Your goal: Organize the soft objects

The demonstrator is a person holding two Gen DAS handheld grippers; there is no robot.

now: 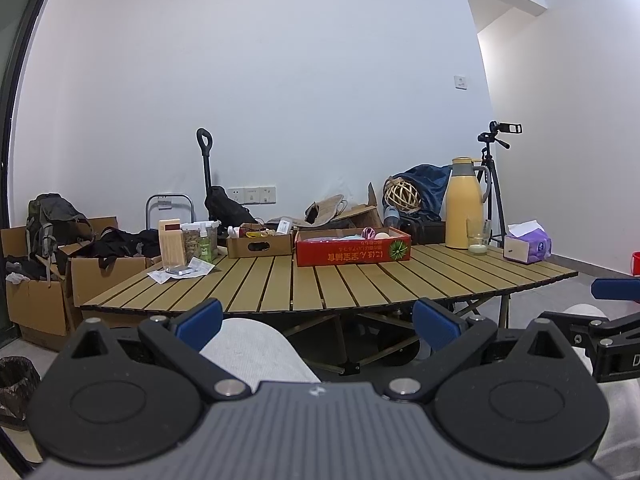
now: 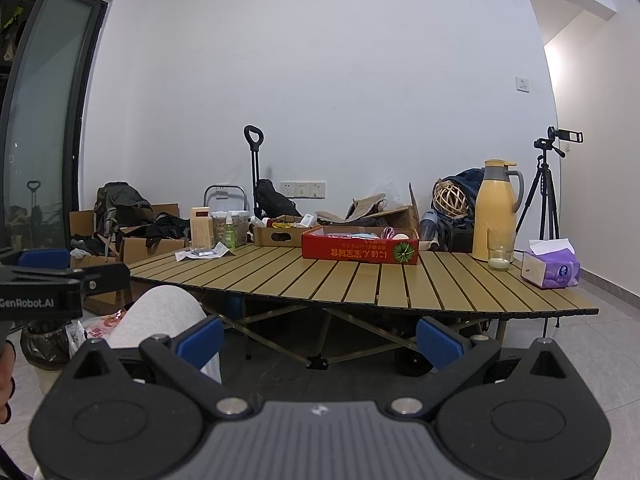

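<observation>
Your left gripper and right gripper, both spread empty, face the far red Chinese-lettered cardboard box; "GenRobot.AI" marks the left.

We see an evenly lit, slightly dim room with cool, soft light and a warmer glow on the wall at right. Shadows are faint. Fisheye bends the table edge; corners vignette dark. Focus is sharp throughout.

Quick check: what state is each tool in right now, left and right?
Left tool: open, holding nothing, short of the table.
Right tool: open, holding nothing, also short of the table.
</observation>
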